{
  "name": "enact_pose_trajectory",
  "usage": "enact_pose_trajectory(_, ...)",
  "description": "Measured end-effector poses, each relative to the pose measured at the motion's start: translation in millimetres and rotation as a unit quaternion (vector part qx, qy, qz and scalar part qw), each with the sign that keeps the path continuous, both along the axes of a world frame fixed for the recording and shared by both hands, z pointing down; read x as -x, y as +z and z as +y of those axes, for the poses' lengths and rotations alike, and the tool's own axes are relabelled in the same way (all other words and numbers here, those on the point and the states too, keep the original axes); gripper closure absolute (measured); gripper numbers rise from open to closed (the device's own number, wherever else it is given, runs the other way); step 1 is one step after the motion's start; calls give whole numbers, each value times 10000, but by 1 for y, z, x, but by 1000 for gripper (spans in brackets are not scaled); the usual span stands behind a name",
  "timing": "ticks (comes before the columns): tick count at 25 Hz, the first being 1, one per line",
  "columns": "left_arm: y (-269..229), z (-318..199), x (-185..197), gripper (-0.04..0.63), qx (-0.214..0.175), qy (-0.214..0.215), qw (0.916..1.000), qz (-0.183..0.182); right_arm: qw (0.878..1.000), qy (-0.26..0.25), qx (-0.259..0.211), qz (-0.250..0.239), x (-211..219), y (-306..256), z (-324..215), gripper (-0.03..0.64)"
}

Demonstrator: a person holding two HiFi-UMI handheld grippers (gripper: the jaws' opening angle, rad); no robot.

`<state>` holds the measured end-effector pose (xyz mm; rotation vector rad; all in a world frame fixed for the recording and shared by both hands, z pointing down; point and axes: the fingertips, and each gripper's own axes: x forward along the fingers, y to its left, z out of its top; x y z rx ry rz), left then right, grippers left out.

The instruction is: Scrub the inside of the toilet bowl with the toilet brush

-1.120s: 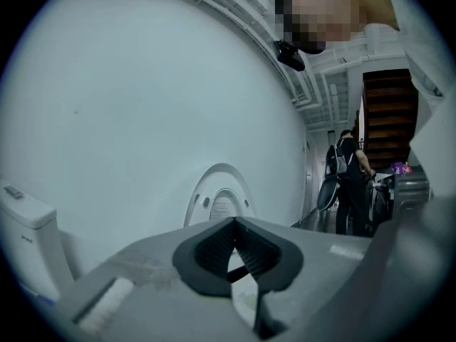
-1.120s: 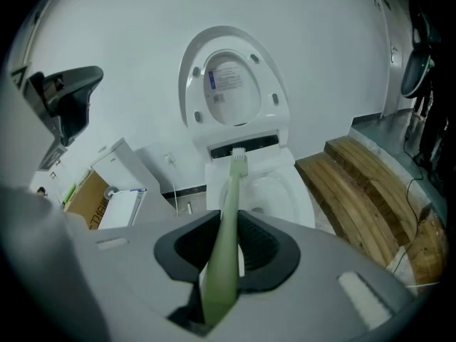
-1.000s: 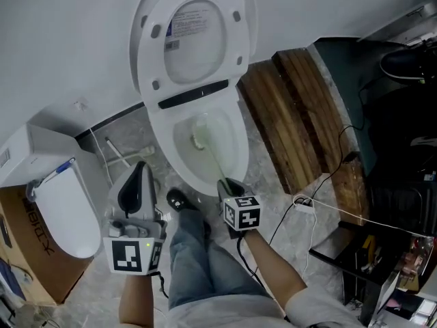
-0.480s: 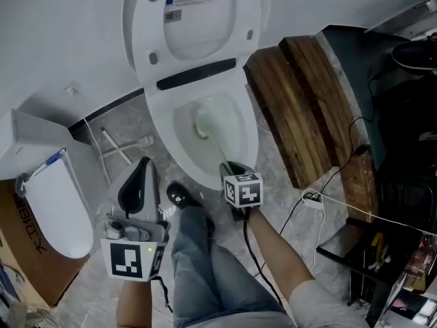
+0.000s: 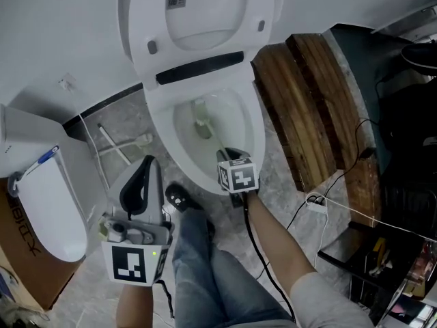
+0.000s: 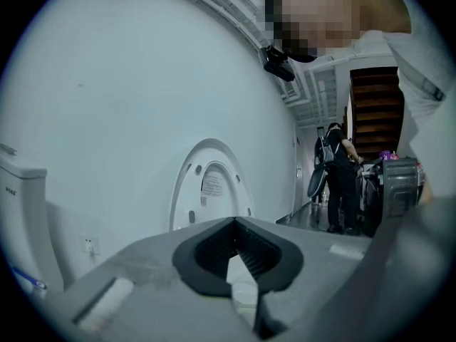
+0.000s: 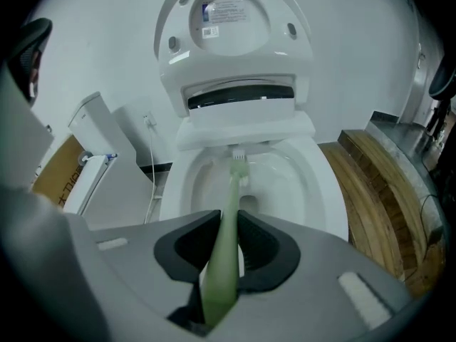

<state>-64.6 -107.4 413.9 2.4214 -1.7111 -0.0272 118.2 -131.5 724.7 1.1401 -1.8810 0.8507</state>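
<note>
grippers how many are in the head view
2. The left gripper is over the floor beside the toilet, shut and empty. The right gripper is at the toilet's front rim, shut on the toilet brush. None seems hidden.

Toilet bowl (image 5: 158,125): white. Lid (image 5: 205,19): white, black hinge strip.
Toilet brush (image 7: 228,191): pale green.
Left gripper (image 6: 235,242), right gripper (image 7: 224,226): grey, black at the jaws, black-and-white square markers.
Wooden platform (image 5: 307,108), right: dark brown, streaked grain.
Floor (image 5: 273,183): grey, marbled.
Trousers (image 5: 205,272): blue.
Cardboard box (image 5: 24,275), near left: brown.
</note>
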Motion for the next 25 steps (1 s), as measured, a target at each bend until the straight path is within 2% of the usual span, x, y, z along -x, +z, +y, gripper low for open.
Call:
enact_pose_trajectory(8, 15, -5, 10, 591, 70, -163, 9998, 46, 9969, -725, -96, 292, 26, 13, -11, 541)
enact_pose_trajectory(16, 23, -10, 19, 591, 132, -240, 9996, 39, 9980, -416, -143, 454, 24, 15, -22, 543)
enact_pose_trajectory(25, 25, -15, 17, 591, 153, -170, 9997, 46, 9936, -208, -363, 1048, 0, 12, -40, 543)
